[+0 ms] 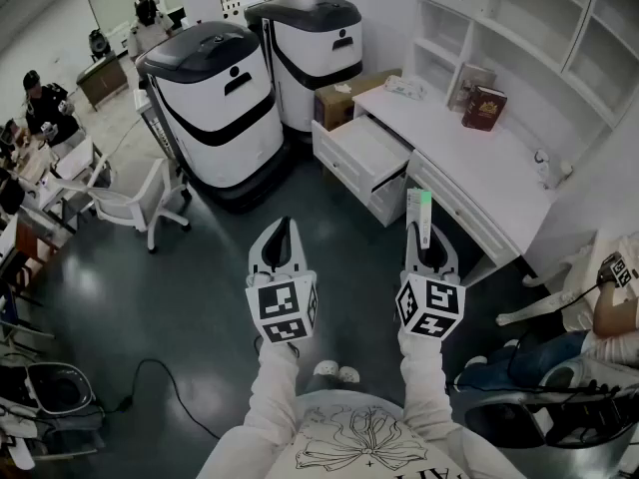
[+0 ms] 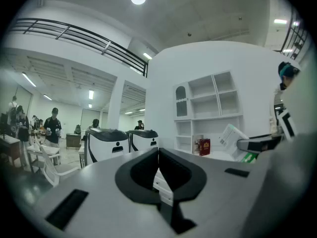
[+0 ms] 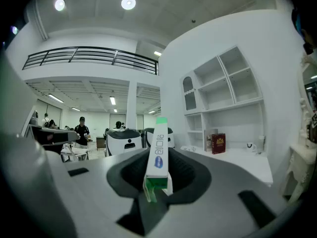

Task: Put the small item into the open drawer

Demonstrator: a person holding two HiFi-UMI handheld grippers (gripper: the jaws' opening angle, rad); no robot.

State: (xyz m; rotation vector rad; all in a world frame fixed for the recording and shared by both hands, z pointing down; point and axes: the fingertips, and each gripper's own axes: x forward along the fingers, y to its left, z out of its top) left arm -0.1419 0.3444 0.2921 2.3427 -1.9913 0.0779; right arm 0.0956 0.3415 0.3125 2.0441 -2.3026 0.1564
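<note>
A slim white box with green ends (image 3: 158, 155) sticks out of my right gripper (image 3: 157, 157), whose jaws are shut on it. In the head view the box (image 1: 418, 214) points toward the white desk (image 1: 479, 158), short of the open drawer (image 1: 365, 158), which is pulled out at the desk's left end and looks bare inside. My left gripper (image 1: 283, 242) hangs beside the right one over the dark floor, its jaws (image 2: 158, 163) closed together with nothing between them.
Two large white-and-black robot bodies (image 1: 215, 98) stand left of the drawer. A cardboard box (image 1: 344, 98) sits behind it. A red book (image 1: 484, 106) stands on the desk under white shelves (image 1: 519, 18). A white chair (image 1: 130, 198) is at left; a seated person (image 1: 599, 307) at right.
</note>
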